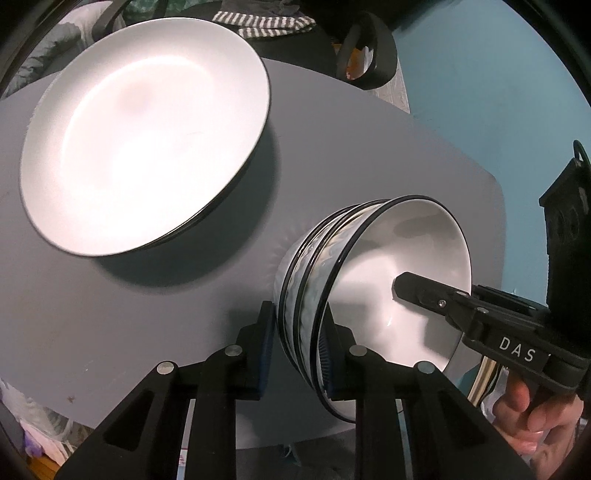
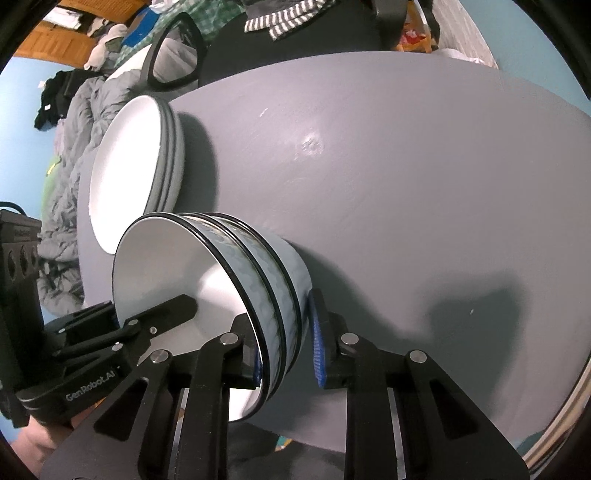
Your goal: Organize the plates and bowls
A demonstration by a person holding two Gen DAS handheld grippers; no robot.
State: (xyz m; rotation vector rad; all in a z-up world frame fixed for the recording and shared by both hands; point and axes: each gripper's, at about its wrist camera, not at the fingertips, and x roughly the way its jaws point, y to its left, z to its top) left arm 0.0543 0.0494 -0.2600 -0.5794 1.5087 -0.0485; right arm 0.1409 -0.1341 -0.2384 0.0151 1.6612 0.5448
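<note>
Left gripper [image 1: 301, 350] — jaws narrow, clamped across the rim walls of the stack of bowls [image 1: 369, 280], one blue-padded finger on the outer wall, the other inside the top bowl. Right gripper [image 2: 284, 350] — likewise narrow, pinching the opposite side of the same stack [image 2: 221, 277], one pad inside, one outside.

Stack of bowls: three nested, white inside, pale blue patterned outside, black rims; held between both grippers, directly at their fingertips.

Stack of plates [image 1: 144, 136]: white, dark-edged, resting on the grey table [image 1: 110, 314] beyond the left gripper's tips, near the bowls but apart from them.

Person's hand [image 1: 532, 410]: on the right gripper's handle, seen from the left wrist view.

Striped cloth [image 2: 288, 18]: past the table's far edge.
</note>
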